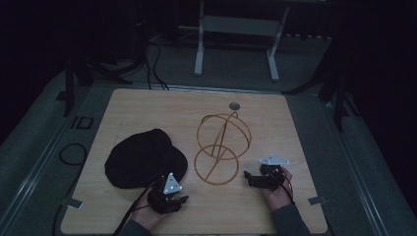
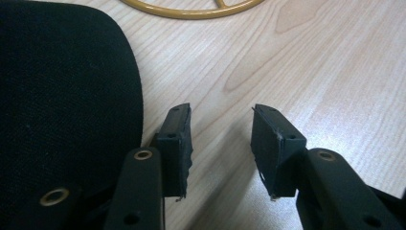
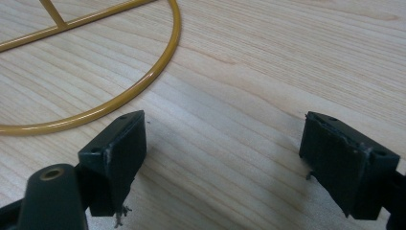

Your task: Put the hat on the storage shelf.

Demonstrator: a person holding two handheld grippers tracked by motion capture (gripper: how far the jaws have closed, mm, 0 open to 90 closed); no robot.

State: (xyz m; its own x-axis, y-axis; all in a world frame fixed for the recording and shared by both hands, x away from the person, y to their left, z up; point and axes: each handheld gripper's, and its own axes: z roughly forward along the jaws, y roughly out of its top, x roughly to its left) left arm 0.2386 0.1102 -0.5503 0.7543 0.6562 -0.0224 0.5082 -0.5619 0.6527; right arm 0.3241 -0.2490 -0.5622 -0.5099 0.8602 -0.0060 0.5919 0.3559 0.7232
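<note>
A black fabric hat [image 1: 145, 158] lies on the left half of the wooden table [image 1: 147, 105]. A gold wire stand [image 1: 221, 147] made of rings stands in the middle, its base ring flat on the wood. My left gripper [image 1: 183, 200] rests near the front edge just right of the hat, open with nothing between its jaws. In the left gripper view the hat [image 2: 62, 105] lies just left of the gripper [image 2: 221, 139], and the gold ring [image 2: 191, 9] is ahead. My right gripper [image 1: 246, 175] stands open beside the base ring; its own view shows the ring [image 3: 129, 91] left of the gripper [image 3: 222, 148].
A round grey grommet [image 1: 234, 105] sits near the table's far edge. White legs of another table [image 1: 236, 44] stand on the floor beyond. Cables [image 1: 74, 152] lie on the floor at the left. Tape tabs mark the front corners.
</note>
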